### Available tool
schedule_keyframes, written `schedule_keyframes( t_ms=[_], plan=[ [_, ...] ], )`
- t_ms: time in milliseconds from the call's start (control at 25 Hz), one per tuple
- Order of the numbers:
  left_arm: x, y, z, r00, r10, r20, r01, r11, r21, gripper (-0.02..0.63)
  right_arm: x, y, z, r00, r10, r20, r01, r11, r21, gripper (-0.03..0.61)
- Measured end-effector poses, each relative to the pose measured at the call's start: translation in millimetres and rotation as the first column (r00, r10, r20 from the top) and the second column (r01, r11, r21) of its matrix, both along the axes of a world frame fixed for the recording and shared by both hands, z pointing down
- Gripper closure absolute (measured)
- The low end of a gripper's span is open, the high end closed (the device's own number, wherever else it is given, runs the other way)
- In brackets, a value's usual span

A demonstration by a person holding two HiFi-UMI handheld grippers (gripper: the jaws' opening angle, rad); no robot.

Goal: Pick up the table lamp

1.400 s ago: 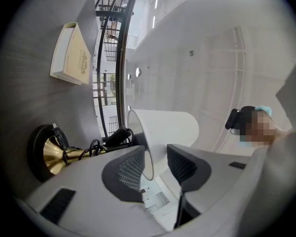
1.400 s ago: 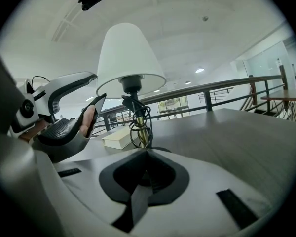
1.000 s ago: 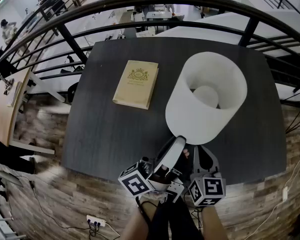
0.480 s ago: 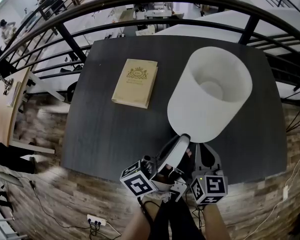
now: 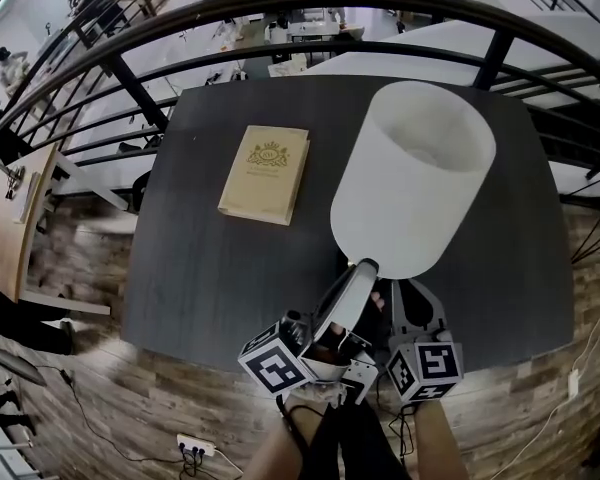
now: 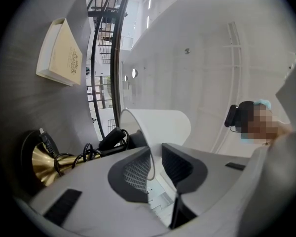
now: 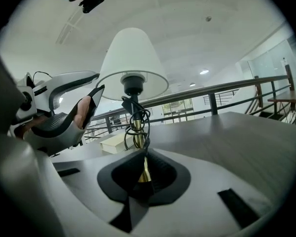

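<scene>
Table lamp [image 5: 412, 183]: white shade [image 7: 132, 58], brass stem [image 7: 136, 130], black cord [image 7: 139, 113] wrapped round.

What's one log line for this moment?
right gripper: fingers on table lamp stem, just eased open a little | left gripper: fingers just closing around shade rim, gap visible

The table lamp [image 5: 412, 183] stands upright, white shade over cord-wrapped brass stem.
</scene>
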State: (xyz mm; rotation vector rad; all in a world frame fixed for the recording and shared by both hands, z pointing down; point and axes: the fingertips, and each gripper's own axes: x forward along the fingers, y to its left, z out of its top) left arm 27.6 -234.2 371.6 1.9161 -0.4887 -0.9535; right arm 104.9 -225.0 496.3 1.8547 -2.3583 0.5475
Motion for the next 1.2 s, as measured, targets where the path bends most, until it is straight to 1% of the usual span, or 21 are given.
schedule_keyframes(
  t_ms=[80, 240, 360, 440, 520, 600, 720, 760, 840, 960, 1200],
  plan=[
    [0.8, -2.5, -1.8, 1.0, -0.001, 0.0, 0.001, 1.0, -0.004, 0.497, 2.2, -3.6, 0.1, 1.0, -0.004, 0.013, 0.004, 1.0, -0.006, 0.509],
    [2.5, -9.1, -5.7, 1.0, -0.003, 0.005, 0.003, 1.0, -0.011, 0.499, 1.2, -10.2, -1.5, 0.999, -0.031, 0.022, 0.031, 1.0, -0.005, 0.482],
    [0.0, -16.0, -6.5, 1.0, -0.011, -0.004, 0.011, 1.0, -0.018, 0.499, -1.1, -14.0, -2.1, 0.997, -0.05, 0.059, 0.05, 0.999, -0.001, 0.475],
    [-0.2, -19.8, -9.9, 1.0, -0.011, -0.007, 0.011, 1.0, -0.011, 0.499, -2.0, -15.5, -3.3, 0.994, -0.063, 0.085, 0.063, 0.998, 0.004, 0.454],
    [0.9, -23.2, -14.5, 1.0, -0.008, -0.012, 0.008, 1.0, -0.002, 0.499, -3.5, -15.9, -7.8, 0.991, -0.085, 0.104, 0.084, 0.996, 0.02, 0.454],
    [2.7, -25.9, -16.2, 1.0, -0.006, -0.018, 0.006, 1.0, -0.003, 0.499, -5.0, -14.8, -14.6, 0.988, -0.103, 0.114, 0.099, 0.994, 0.043, 0.411],
    [5.6, -28.7, -17.5, 1.0, -0.001, -0.026, 0.001, 1.0, -0.006, 0.502, -7.6, -16.6, -16.6, 0.989, -0.104, 0.107, 0.1, 0.994, 0.041, 0.411],
    [6.0, -29.2, -17.7, 1.0, 0.0, -0.028, 0.0, 1.0, -0.006, 0.502, -10.1, -18.7, -14.6, 0.988, -0.108, 0.11, 0.105, 0.994, 0.03, 0.401],
    [6.3, -30.5, -18.3, 0.999, -0.001, -0.033, 0.0, 1.0, -0.007, 0.503, -15.6, -24.5, -10.9, 0.984, -0.12, 0.131, 0.12, 0.993, 0.009, 0.339],
    [6.2, -33.1, -18.6, 0.999, 0.001, -0.034, -0.001, 1.0, -0.01, 0.503, -21.2, -34.4, -9.8, 0.978, -0.134, 0.16, 0.136, 0.991, -0.002, 0.334],
    [6.0, -34.1, -21.0, 0.999, 0.016, -0.038, -0.017, 1.0, -0.009, 0.503, -35.4, -49.0, -9.2, 0.972, -0.16, 0.17, 0.165, 0.986, -0.018, 0.318]
  ],
)
